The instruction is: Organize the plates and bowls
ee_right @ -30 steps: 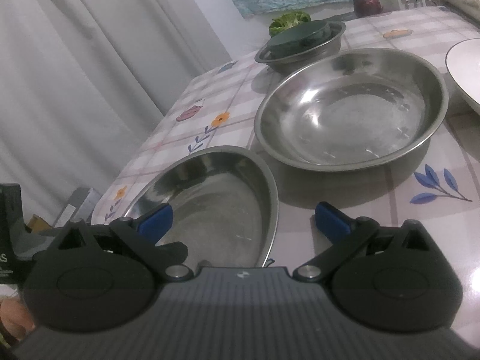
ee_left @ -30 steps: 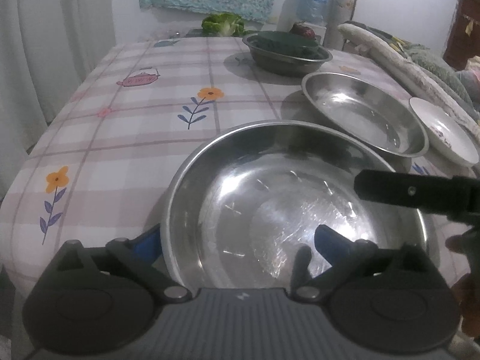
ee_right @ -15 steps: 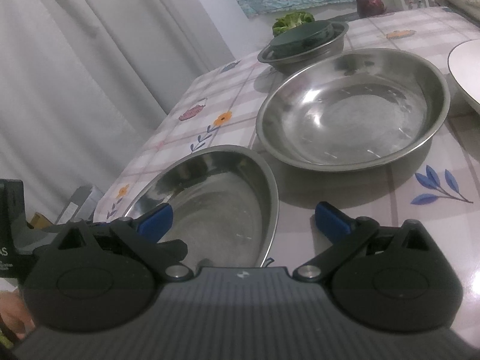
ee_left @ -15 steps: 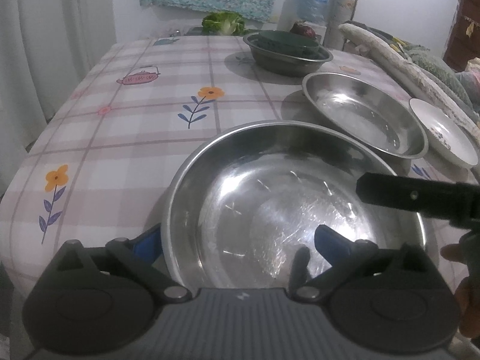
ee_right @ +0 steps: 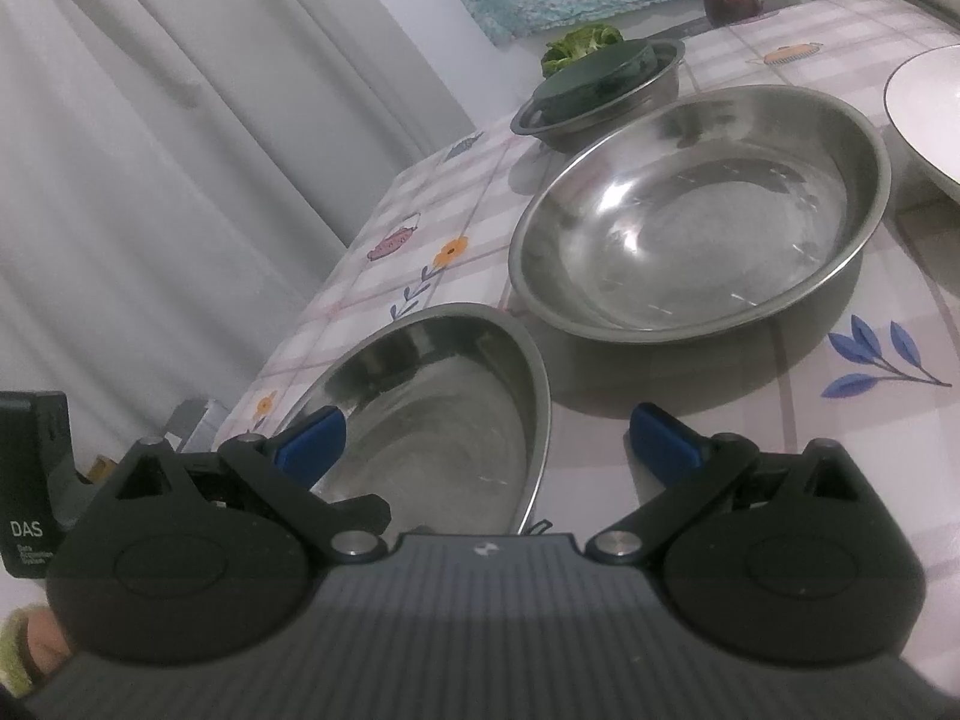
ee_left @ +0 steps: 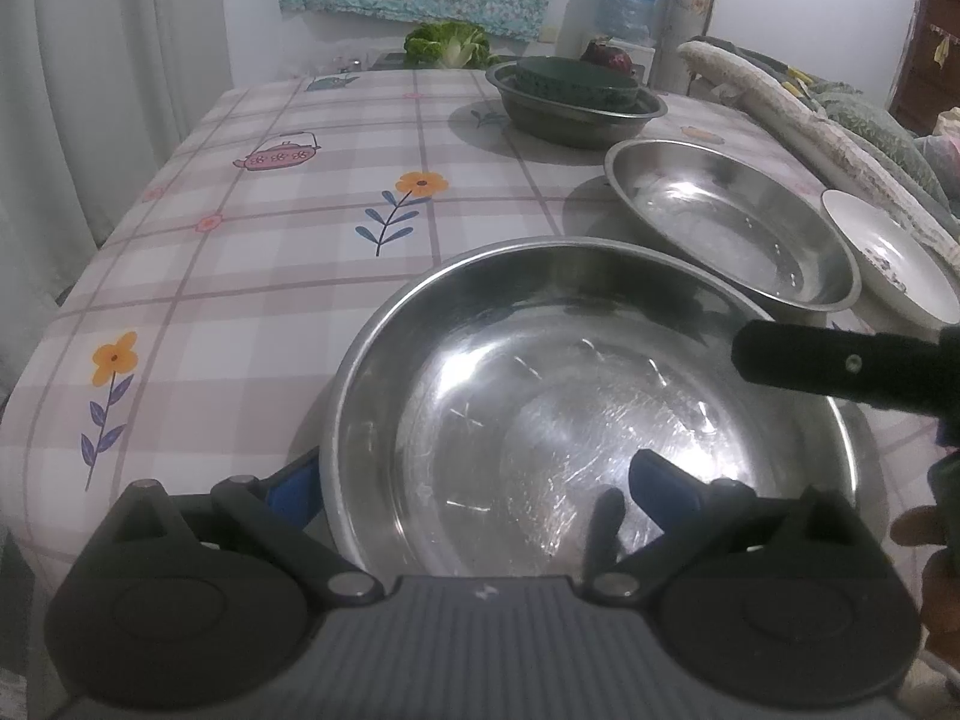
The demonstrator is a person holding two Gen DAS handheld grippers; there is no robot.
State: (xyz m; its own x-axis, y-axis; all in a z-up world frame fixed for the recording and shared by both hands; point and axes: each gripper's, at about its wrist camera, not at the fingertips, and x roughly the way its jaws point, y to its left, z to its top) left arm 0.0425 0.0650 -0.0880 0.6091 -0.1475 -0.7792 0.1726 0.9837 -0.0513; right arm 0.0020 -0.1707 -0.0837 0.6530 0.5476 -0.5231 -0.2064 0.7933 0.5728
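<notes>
With both grippers poised at the near steel bowl (ee_left: 591,402), I judge that I am at the start of a lift, meaning to nest this bowl with the others. My left gripper (ee_left: 474,486) is spread wide, one blue finger outside the bowl's near-left rim and the other over its inside, nothing pinched yet. My right gripper (ee_right: 486,444) is likewise spread, straddling the bowl's right rim: one finger inside, one over the cloth. Next I should close on the thin rim, firmly, since polished steel may slip, then raise the bowl level and carry it to the second steel bowl (ee_right: 702,210), which sits just beyond it. Further back a third steel bowl (ee_left: 576,111) holds a dark green dish (ee_left: 576,81), and a white plate (ee_left: 894,258) lies on the right. The counter (ee_left: 288,228) wears a checked cloth with flowers and teapots; pale curtains (ee_right: 180,150) hang along its left side.
</notes>
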